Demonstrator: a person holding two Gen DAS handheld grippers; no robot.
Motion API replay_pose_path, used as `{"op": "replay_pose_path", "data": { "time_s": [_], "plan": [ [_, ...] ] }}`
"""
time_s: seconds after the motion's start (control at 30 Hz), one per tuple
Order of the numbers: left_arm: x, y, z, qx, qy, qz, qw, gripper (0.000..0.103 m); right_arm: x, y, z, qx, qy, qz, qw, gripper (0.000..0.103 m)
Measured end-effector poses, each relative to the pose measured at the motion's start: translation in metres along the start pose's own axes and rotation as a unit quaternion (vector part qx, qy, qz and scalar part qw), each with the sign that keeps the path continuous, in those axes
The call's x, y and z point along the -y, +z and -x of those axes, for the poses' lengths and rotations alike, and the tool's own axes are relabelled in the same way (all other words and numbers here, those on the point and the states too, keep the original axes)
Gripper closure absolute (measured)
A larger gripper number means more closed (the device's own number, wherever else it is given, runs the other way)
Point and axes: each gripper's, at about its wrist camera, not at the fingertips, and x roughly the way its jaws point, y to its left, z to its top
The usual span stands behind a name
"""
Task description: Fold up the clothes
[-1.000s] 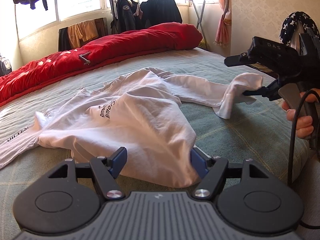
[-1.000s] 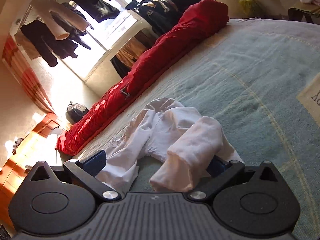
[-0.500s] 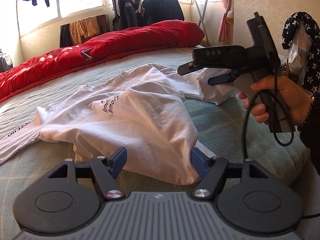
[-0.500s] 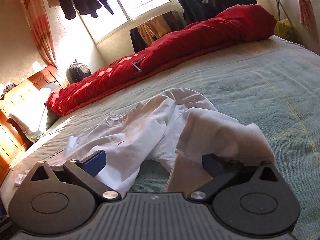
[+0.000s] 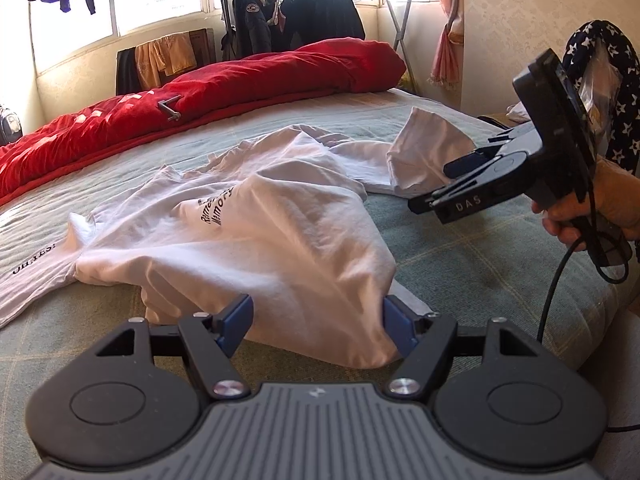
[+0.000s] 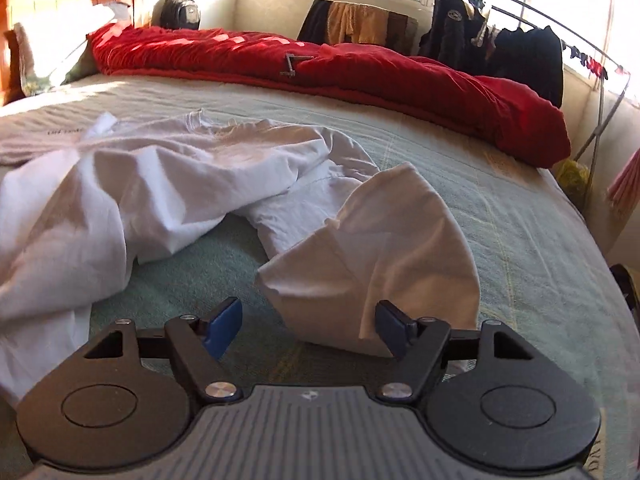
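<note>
The crumpled white cotton shirt (image 5: 280, 236) sprawls across the green bed (image 5: 460, 264). Nearest, the left gripper (image 5: 316, 324) straddles its hem, jaws apart. The right gripper (image 6: 308, 326), hand-held and tilted downward, has been closing around the sleeve (image 6: 384, 248), not yet clamped. Beyond lies a red quilt (image 5: 240, 80).

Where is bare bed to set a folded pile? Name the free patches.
Widest free patch: the green bedspread right of the bunched sleeve, up to the red quilt. A narrower strip runs between the white shirt and that quilt. The middle is crowded with shirt.
</note>
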Motion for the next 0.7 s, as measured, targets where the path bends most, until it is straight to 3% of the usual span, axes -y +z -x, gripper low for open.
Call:
{"op": "replay_pose_path", "data": {
  "time_s": [0.1, 0.17, 0.23, 0.4, 0.53, 0.7],
  "plan": [
    [0.000, 0.000, 0.000, -0.001, 0.001, -0.001, 1.0000, 0.031, -0.016, -0.003, -0.004, 0.000, -0.031, 0.063, 0.998, 0.031],
    [0.000, 0.000, 0.001, -0.001, 0.001, -0.002, 1.0000, 0.031, -0.021, -0.002, -0.005, 0.002, -0.049, 0.085, 0.995, 0.047],
    [0.000, 0.000, 0.001, -0.001, 0.001, -0.004, 1.0000, 0.031, -0.021, 0.001, -0.002, 0.006, -0.054, 0.085, 0.995, 0.075],
    [0.000, 0.000, 0.001, -0.001, -0.001, -0.004, 1.0000, 0.031, -0.026, 0.002, 0.005, 0.010, -0.072, 0.108, 0.991, 0.079],
    [-0.001, 0.000, 0.002, -0.002, -0.001, -0.005, 1.0000, 0.031, -0.031, -0.002, 0.014, 0.006, -0.075, 0.130, 0.989, 0.094],
    [0.001, 0.001, 0.002, -0.002, -0.002, -0.006, 1.0000, 0.031, -0.028, -0.003, 0.053, 0.023, -0.098, 0.155, 0.983, 0.100]
  ]
}}
